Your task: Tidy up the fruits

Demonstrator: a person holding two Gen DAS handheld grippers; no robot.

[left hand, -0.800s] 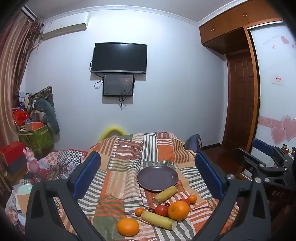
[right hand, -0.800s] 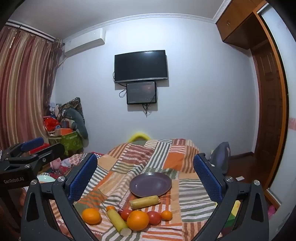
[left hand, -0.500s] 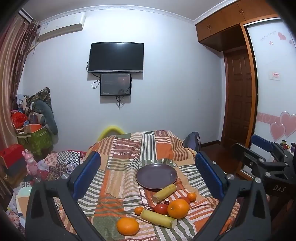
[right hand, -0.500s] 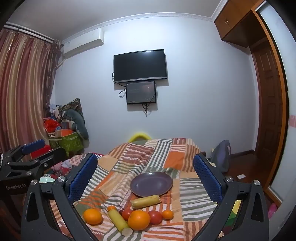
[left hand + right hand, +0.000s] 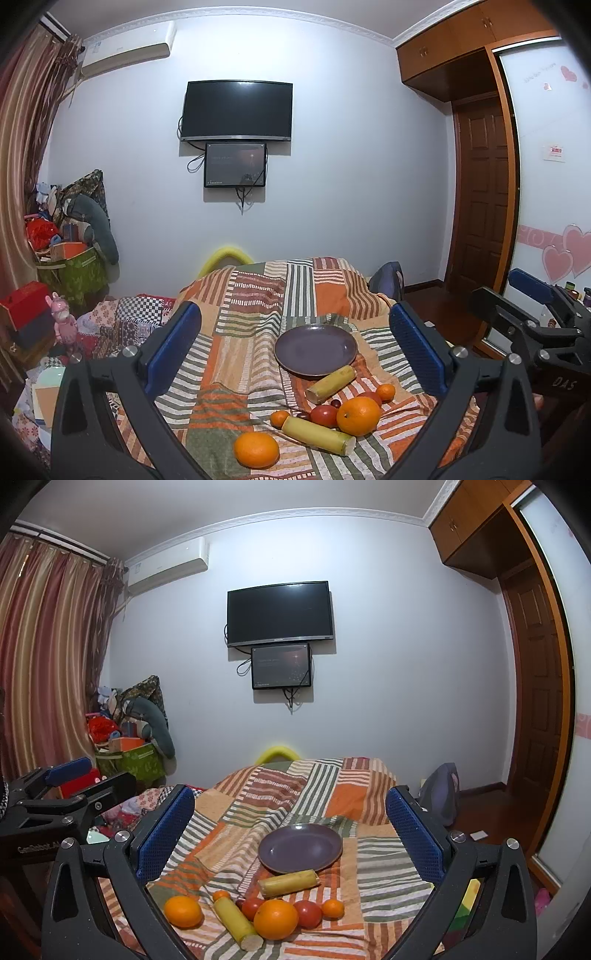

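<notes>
A dark purple plate (image 5: 316,349) (image 5: 300,847) lies bare on a striped patchwork cloth (image 5: 255,302) (image 5: 384,856). In front of it sit two oranges (image 5: 358,415) (image 5: 256,449) (image 5: 276,919) (image 5: 183,911), two yellow sugarcane pieces (image 5: 318,435) (image 5: 331,384) (image 5: 288,883) (image 5: 236,921), red tomatoes (image 5: 324,414) (image 5: 307,914) and small tangerines (image 5: 386,392) (image 5: 333,908). My left gripper (image 5: 293,343) and right gripper (image 5: 290,829) hover open above the near edge, with nothing between the fingers. Each gripper shows at the other view's side.
The cloth drops off at the left toward a heap of fabrics and a pink toy (image 5: 64,321). A green bin (image 5: 74,273) (image 5: 138,764) with clutter stands by the curtain. A bag (image 5: 386,282) (image 5: 441,794) and a wooden door (image 5: 484,192) are to the right.
Both views have tilted up slightly, so the fruit and plate sit a little lower in frame. Nothing on the cloth has moved and both grippers stay open.
</notes>
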